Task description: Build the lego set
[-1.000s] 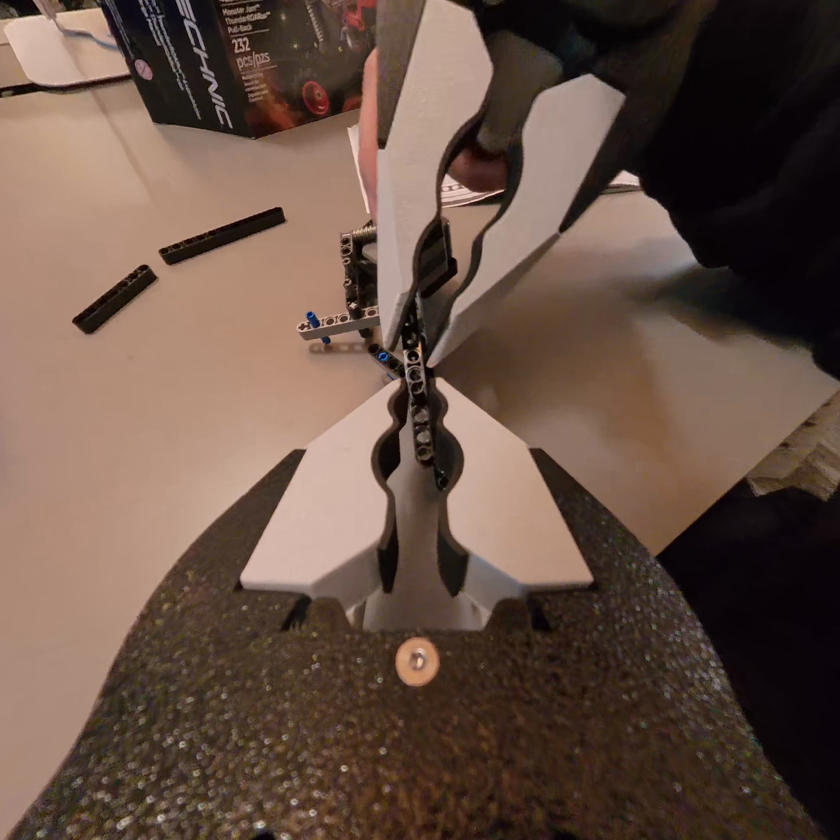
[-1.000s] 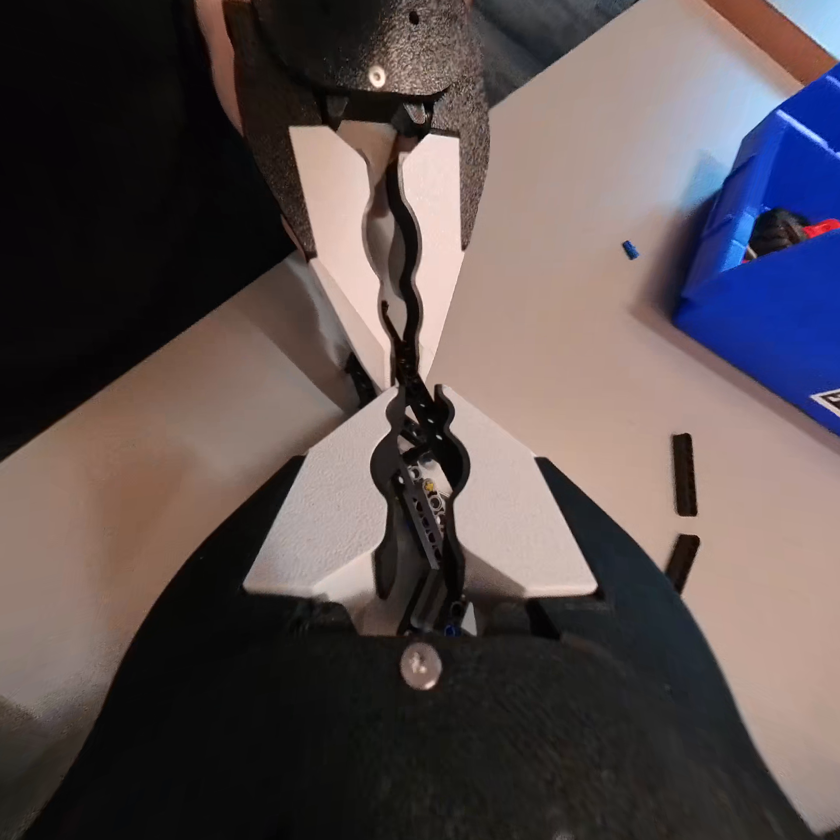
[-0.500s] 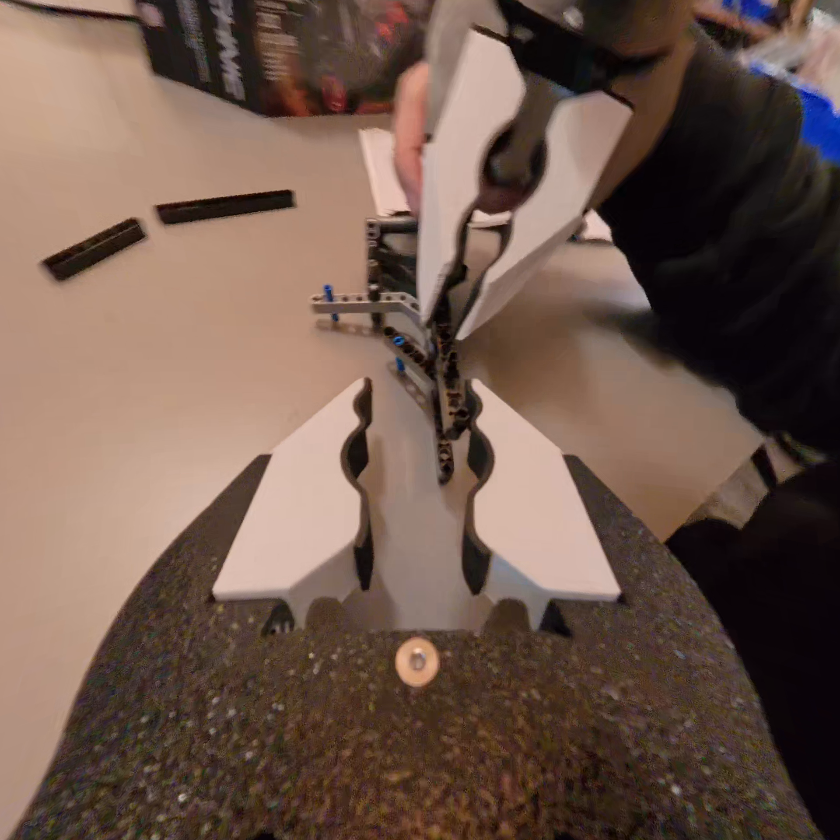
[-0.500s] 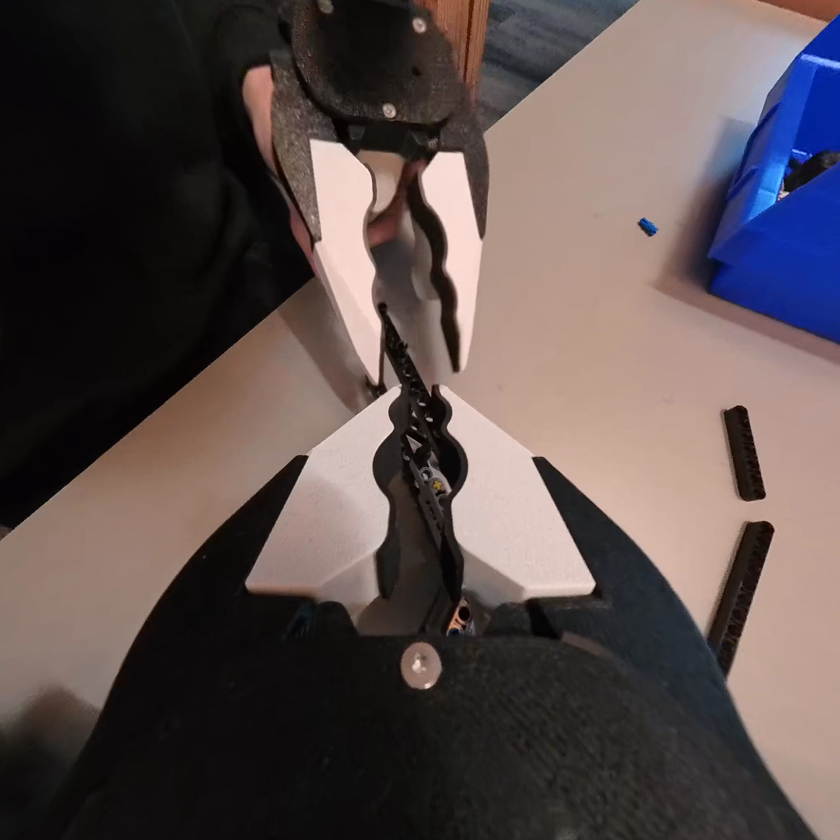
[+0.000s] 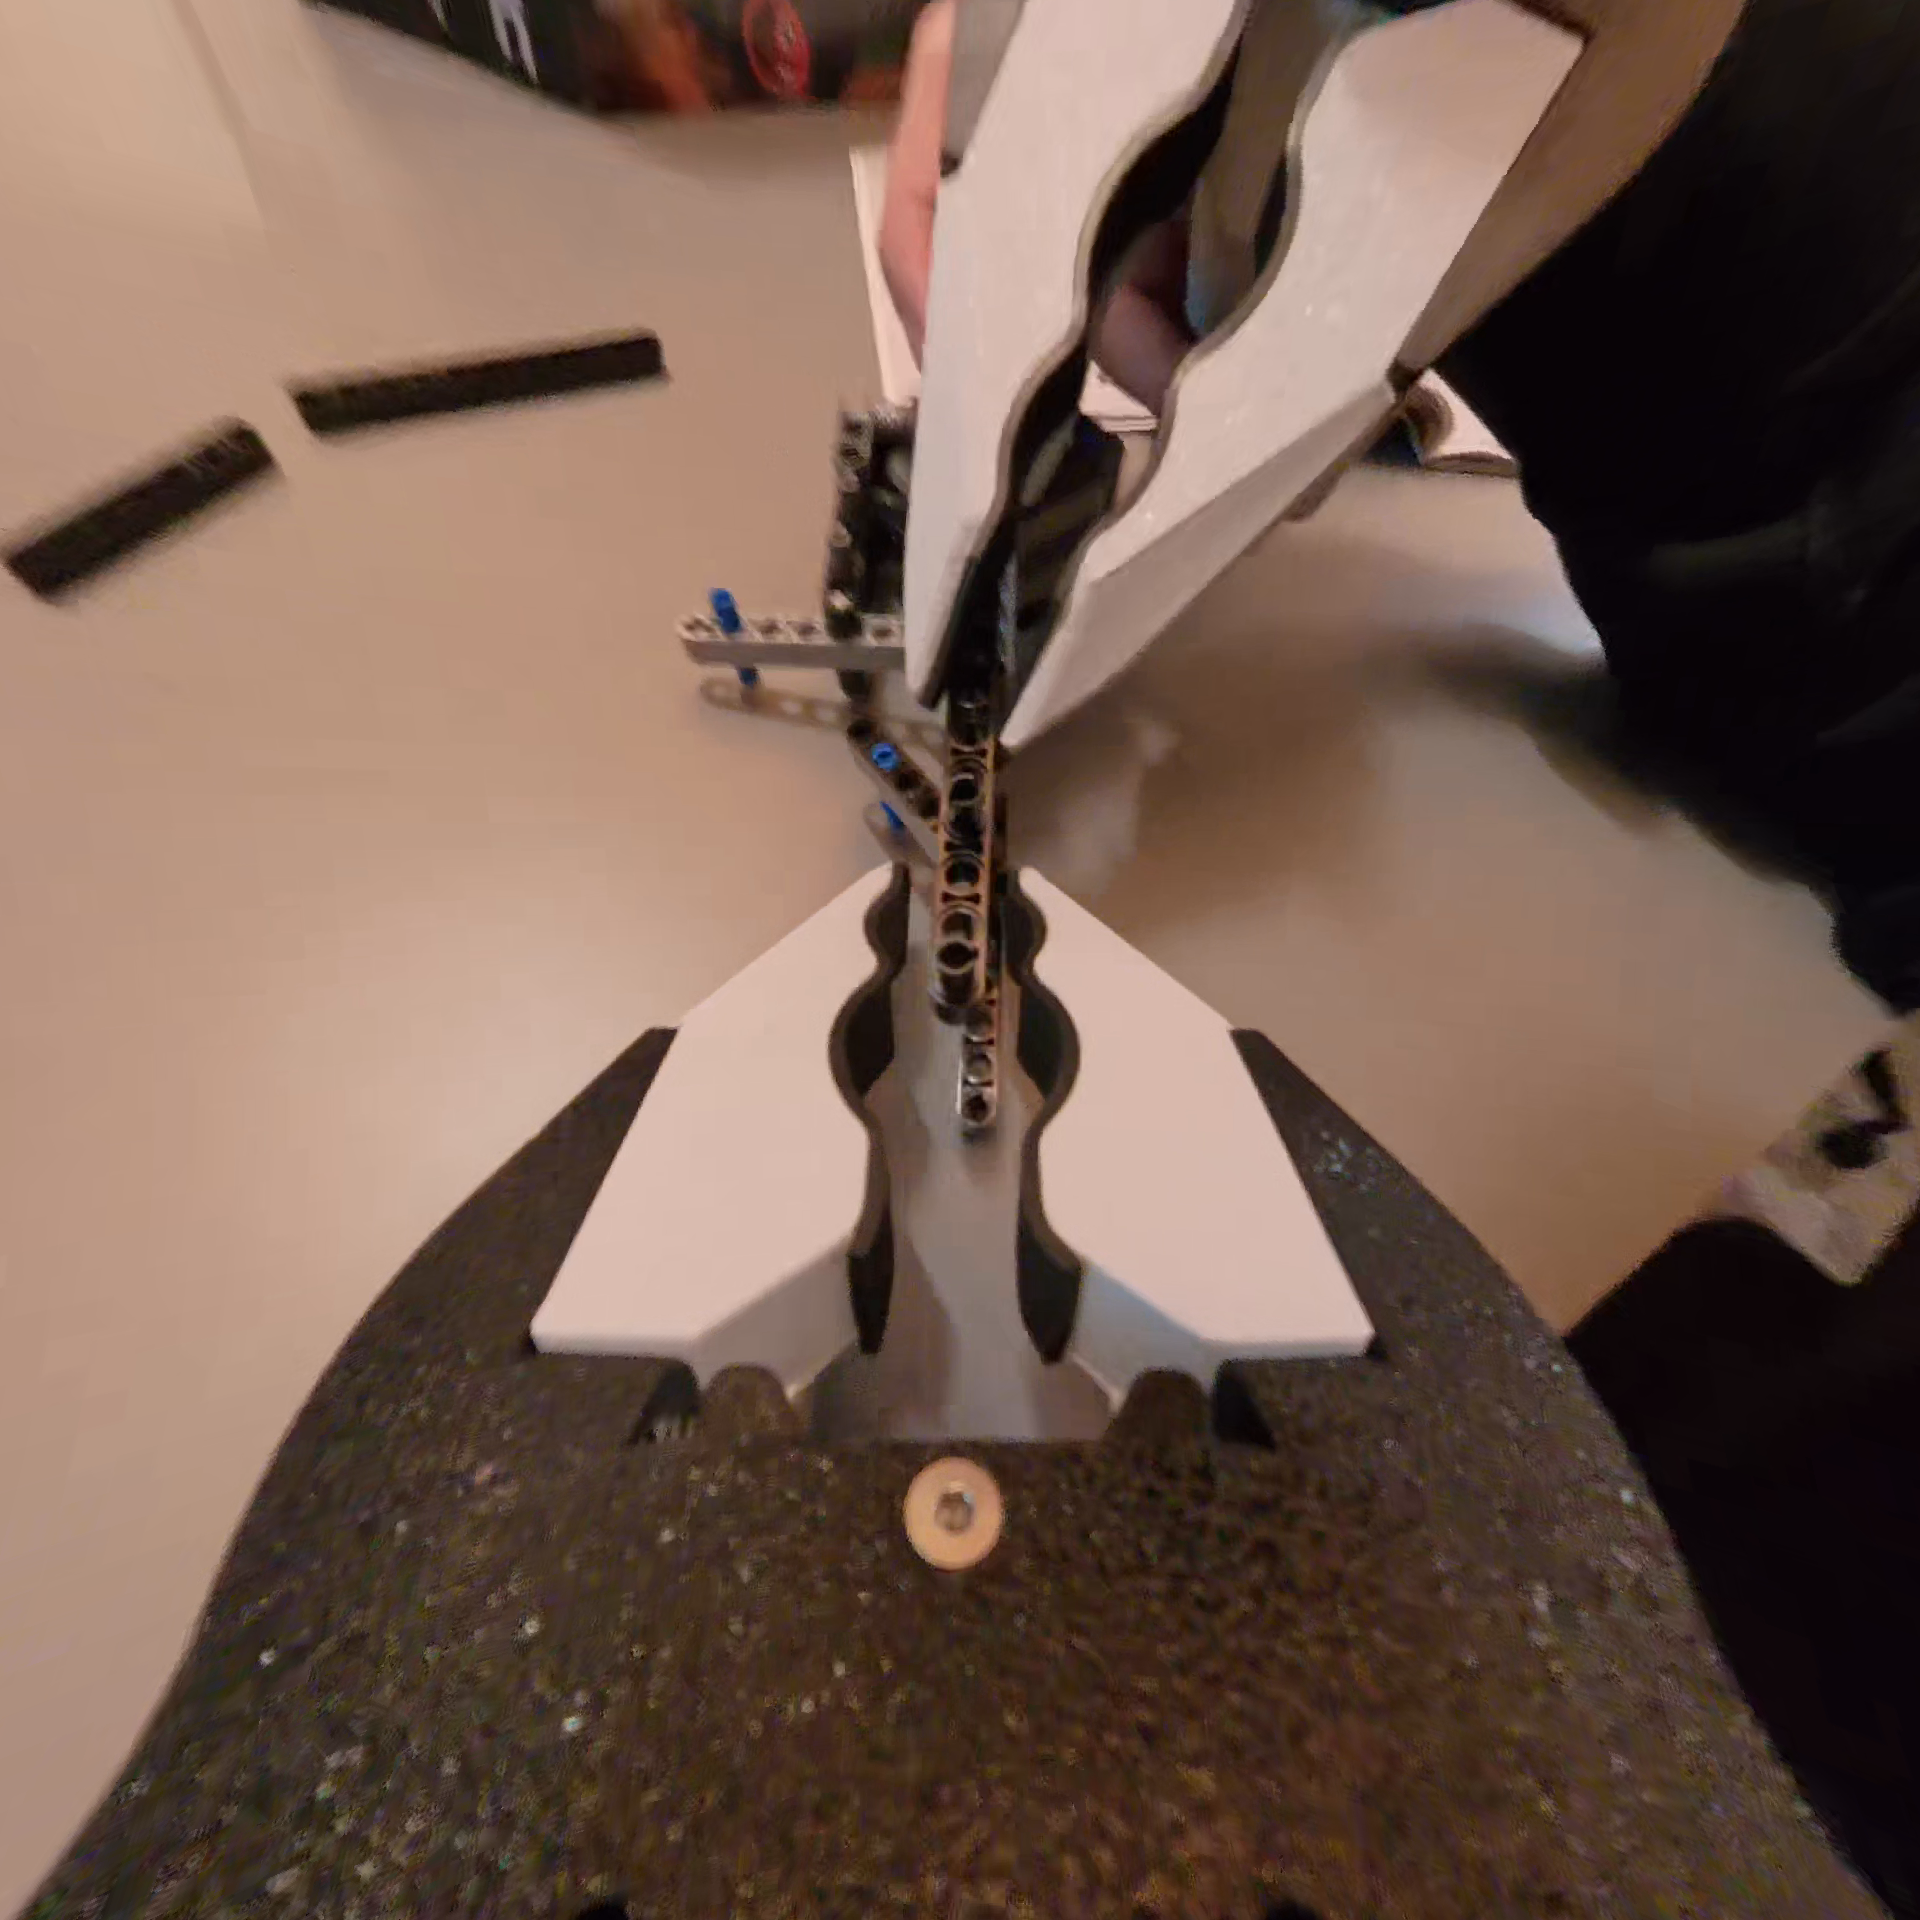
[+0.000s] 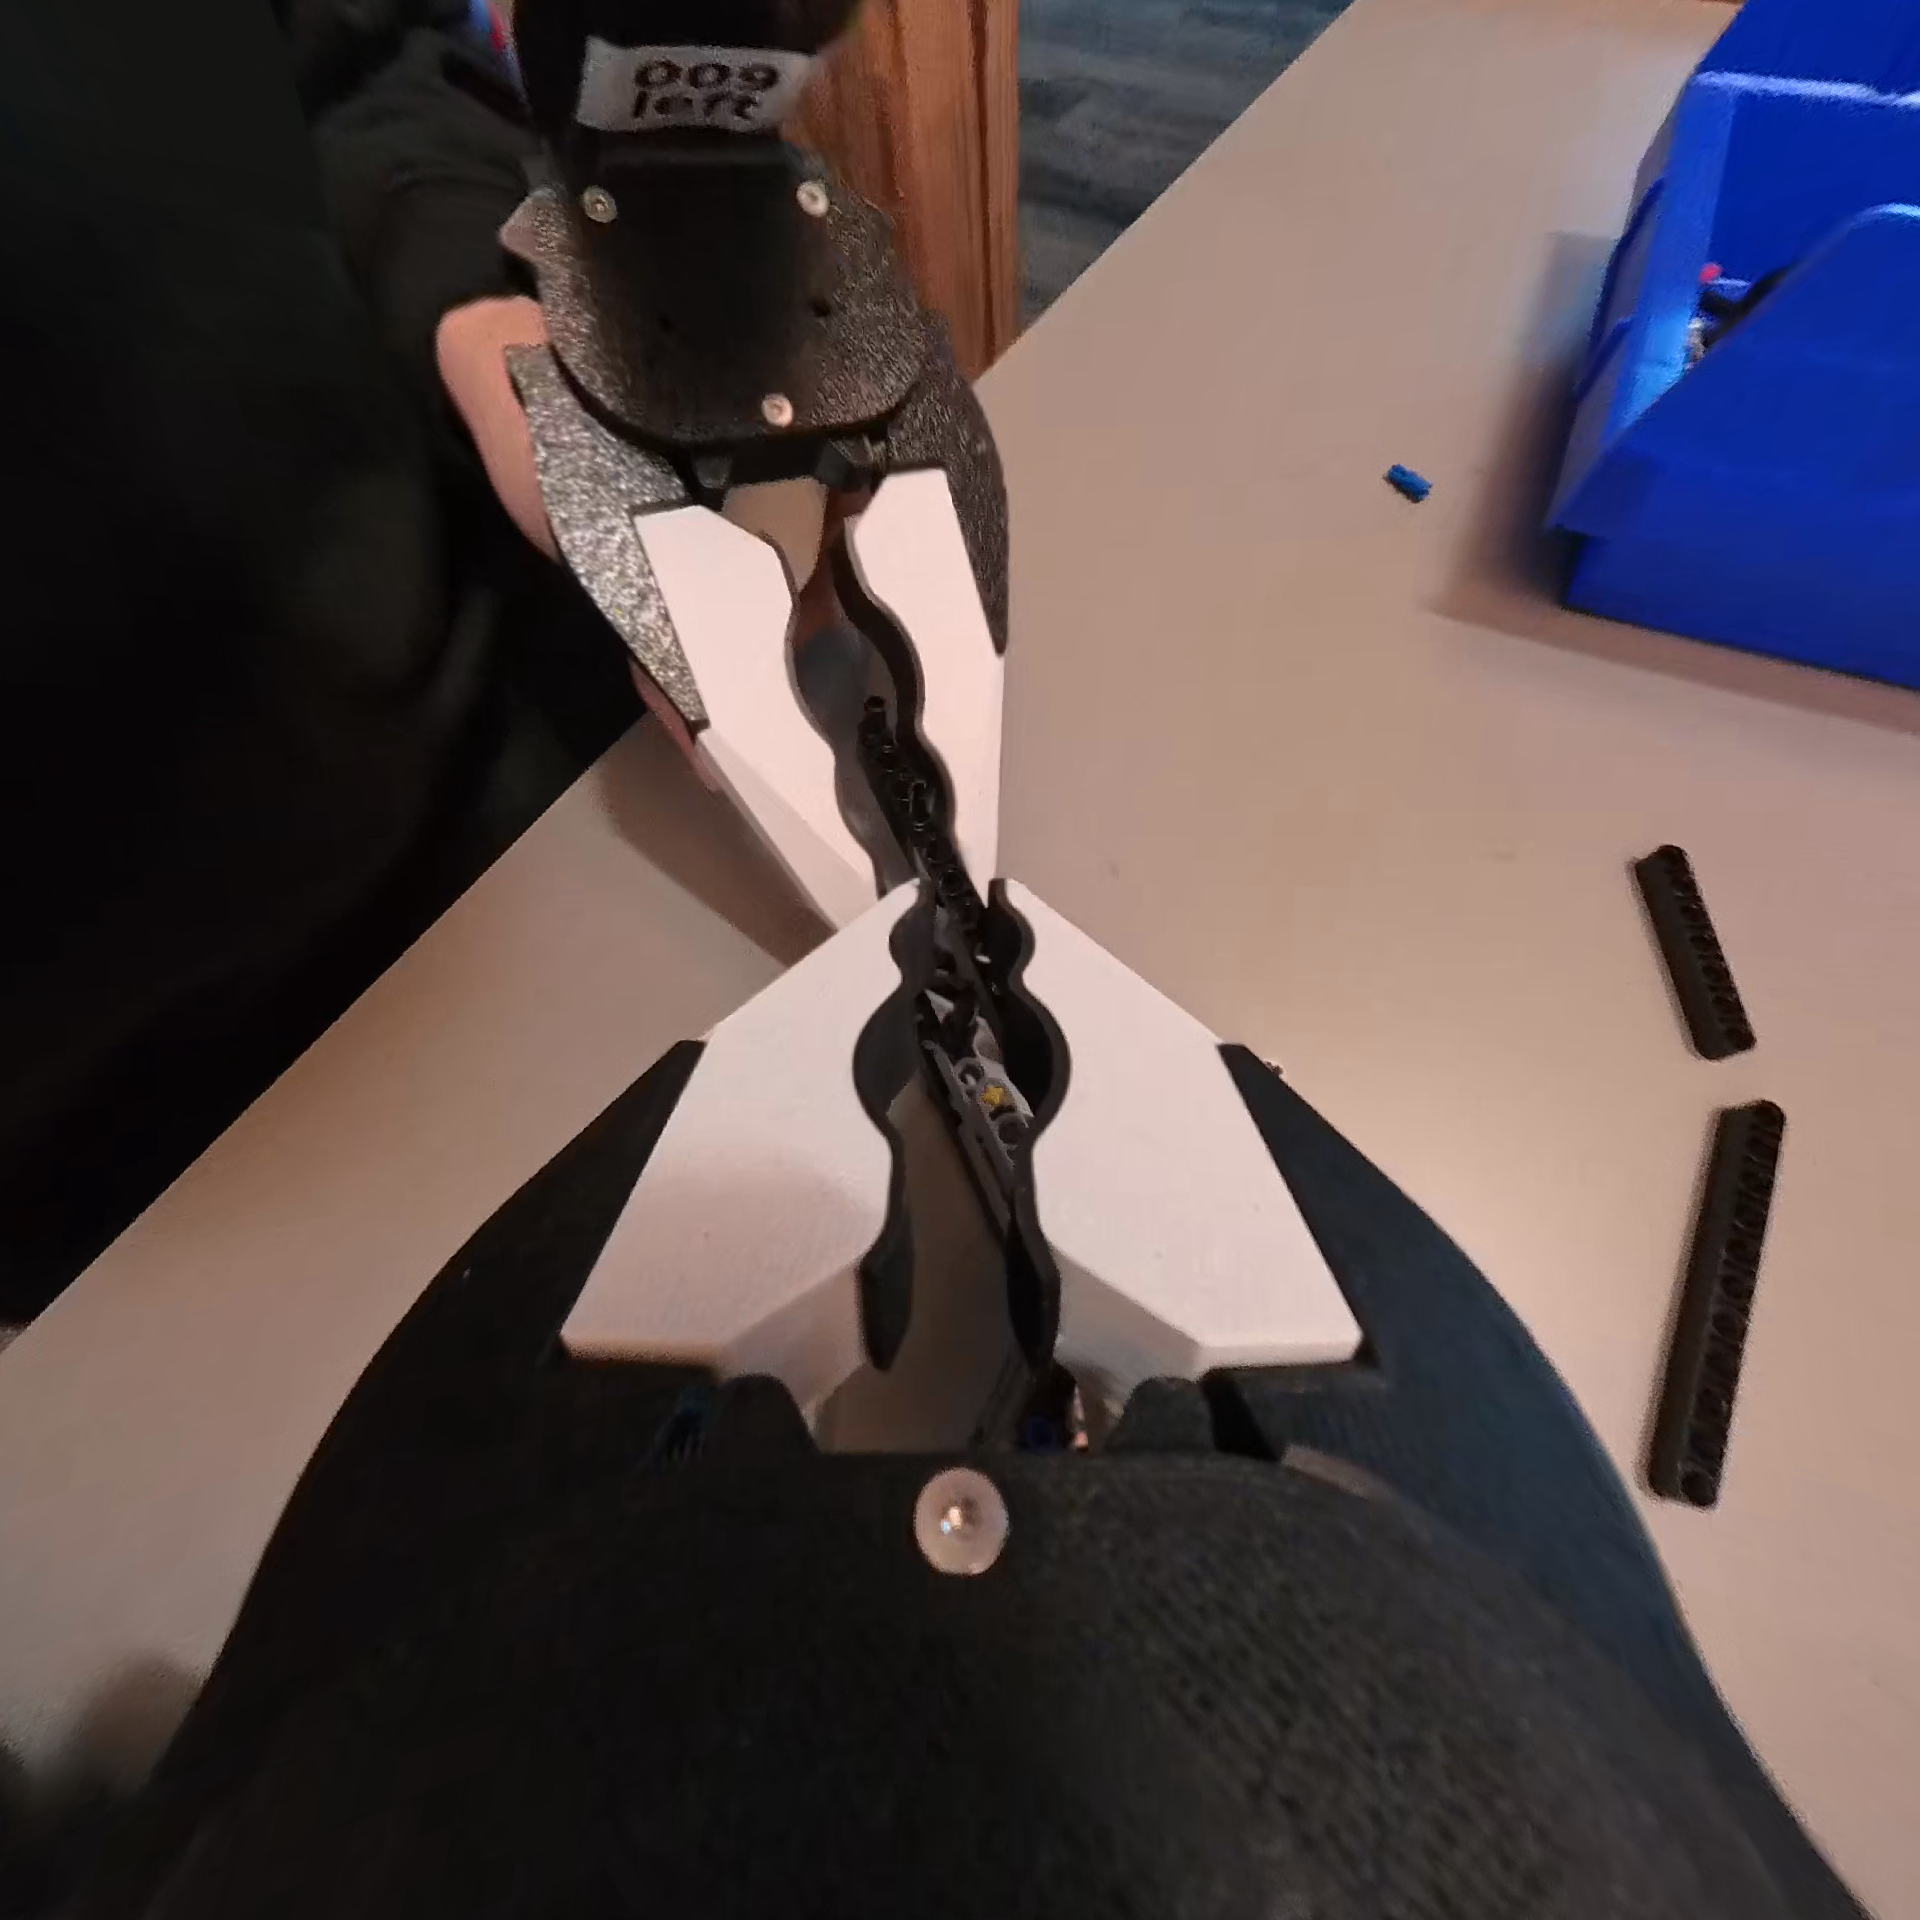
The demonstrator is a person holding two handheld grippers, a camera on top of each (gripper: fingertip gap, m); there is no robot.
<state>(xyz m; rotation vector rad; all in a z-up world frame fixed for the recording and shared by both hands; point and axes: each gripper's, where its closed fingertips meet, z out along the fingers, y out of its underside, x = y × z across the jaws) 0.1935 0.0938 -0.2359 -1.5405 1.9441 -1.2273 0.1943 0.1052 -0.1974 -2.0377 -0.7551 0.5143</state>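
Observation:
A partly built lego assembly (image 5: 790,639) of black and grey beams with blue pins hangs just above the tan table (image 5: 312,935). A long black beam (image 5: 966,883) sticks out of it toward my left gripper (image 5: 956,894), whose jaws are closed on the beam's free end. My right gripper (image 5: 966,717) comes down from above and is shut on the assembly where the beam joins it. In the right wrist view my right gripper (image 6: 958,888) holds the assembly (image 6: 987,1101) between its pads, tip to tip with the left gripper (image 6: 914,831).
Two loose black beams (image 5: 478,379) (image 5: 135,509) lie on the table; they also show in the right wrist view (image 6: 1694,951) (image 6: 1720,1299). A blue bin (image 6: 1766,468) and a small blue pin (image 6: 1408,480) are beyond. The set's box (image 5: 644,52) stands at the back. The table edge runs close by on the person's side. My left and right fingertips are right by each other. Both grippers' tips are roughly 25 centimeters from the small blue pin (image 6: 1408,480).
My left gripper let go of the black beam and opened half a second ago, then closed on it again. The right gripper has kept its hold on the assembly.

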